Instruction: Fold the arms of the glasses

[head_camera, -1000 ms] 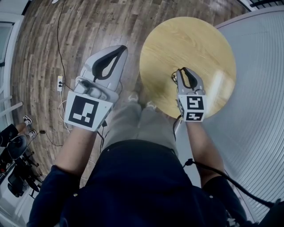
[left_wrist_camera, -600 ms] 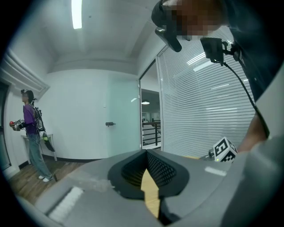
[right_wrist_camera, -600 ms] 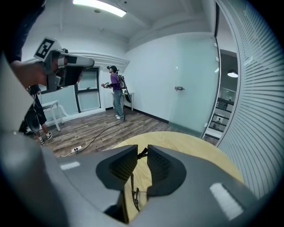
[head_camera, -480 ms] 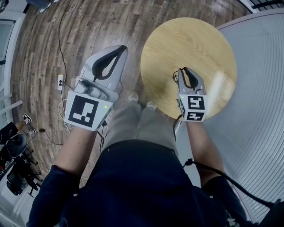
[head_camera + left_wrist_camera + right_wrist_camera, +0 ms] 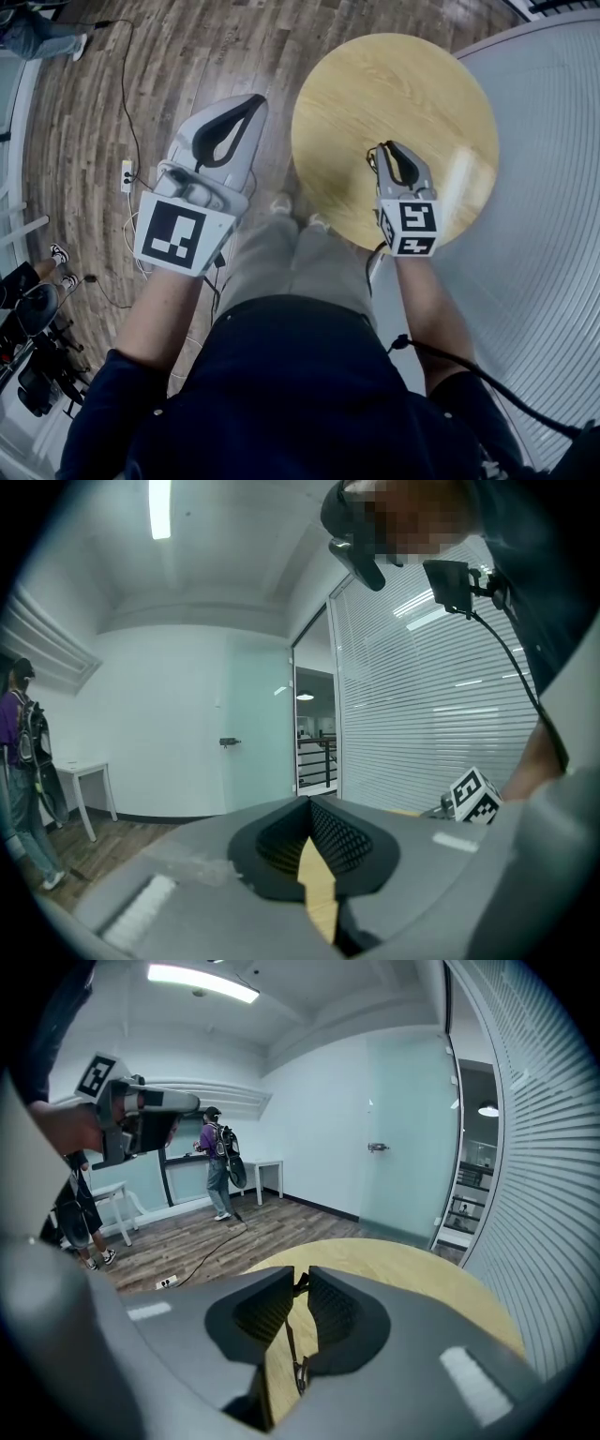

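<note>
- Right gripper (image 5: pixel 384 148) (image 5: pixel 300 1284): moulded grey plastic with dark ribbed pads. Its jaws are drawn in to a narrow slit and pinch the glasses (image 5: pixel 290 1340).
- Glasses: all that shows is one thin, dark arm. It runs straight down the slit from the jaw tips to a small hinge-like knuckle low in the right gripper view. The lenses and the other arm are hidden behind the jaws.
- Place: the pinched glasses sit above the near part of the table (image 5: pixel 394 84) (image 5: pixel 412 1274). This is a round top of pale, fine-grained wood with a soft sheen. (Whether the glasses touch the wood cannot be told.)
- Left gripper (image 5: pixel 251 101) (image 5: pixel 309 802): the same smooth grey shell. Its jaw tips meet at a point and close off a teardrop-shaped hollow lined with black mesh-textured pads. Nothing is held in it.
- The left gripper hangs over the floor (image 5: pixel 141 75), which is dark streaked planks. It is off the table's left edge and well apart from the right gripper.
- Each gripper ends at the wrist in a white cube with black square markers, left (image 5: pixel 178 232) and right (image 5: pixel 410 228).
- A thin black cable (image 5: pixel 125 89) trails across the planks to a white power strip (image 5: pixel 126 175).
- To the table's right curves a pale wall (image 5: pixel 548 187) of fine horizontal ribs.
</note>
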`<state>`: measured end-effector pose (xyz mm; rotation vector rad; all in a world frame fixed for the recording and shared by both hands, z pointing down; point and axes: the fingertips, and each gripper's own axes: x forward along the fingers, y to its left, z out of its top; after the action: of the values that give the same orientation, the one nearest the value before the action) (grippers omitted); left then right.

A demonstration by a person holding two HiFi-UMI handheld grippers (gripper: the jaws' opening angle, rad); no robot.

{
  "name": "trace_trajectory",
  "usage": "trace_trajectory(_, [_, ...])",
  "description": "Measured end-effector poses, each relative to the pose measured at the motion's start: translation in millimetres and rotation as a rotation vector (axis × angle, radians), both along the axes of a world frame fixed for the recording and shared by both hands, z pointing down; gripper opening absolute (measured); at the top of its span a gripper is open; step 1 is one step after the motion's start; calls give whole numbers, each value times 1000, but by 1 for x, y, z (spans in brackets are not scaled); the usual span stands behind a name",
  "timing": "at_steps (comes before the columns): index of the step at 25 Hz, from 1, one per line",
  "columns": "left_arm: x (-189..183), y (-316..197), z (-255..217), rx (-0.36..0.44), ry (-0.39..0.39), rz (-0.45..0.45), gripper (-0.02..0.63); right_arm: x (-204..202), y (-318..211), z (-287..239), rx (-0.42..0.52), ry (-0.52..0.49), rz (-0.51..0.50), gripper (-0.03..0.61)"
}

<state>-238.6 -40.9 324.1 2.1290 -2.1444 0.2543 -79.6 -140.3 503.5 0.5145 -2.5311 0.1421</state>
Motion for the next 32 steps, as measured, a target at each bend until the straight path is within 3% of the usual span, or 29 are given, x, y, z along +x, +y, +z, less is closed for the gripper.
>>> trace_trajectory(14, [13,-22,-6,-6,13,41,3,23,-19,-14,-75,-92,70,51])
trace_trajectory(32, [47,-53,6,-13,20,107,3,58,-29,-4,-85,-95,109,52])
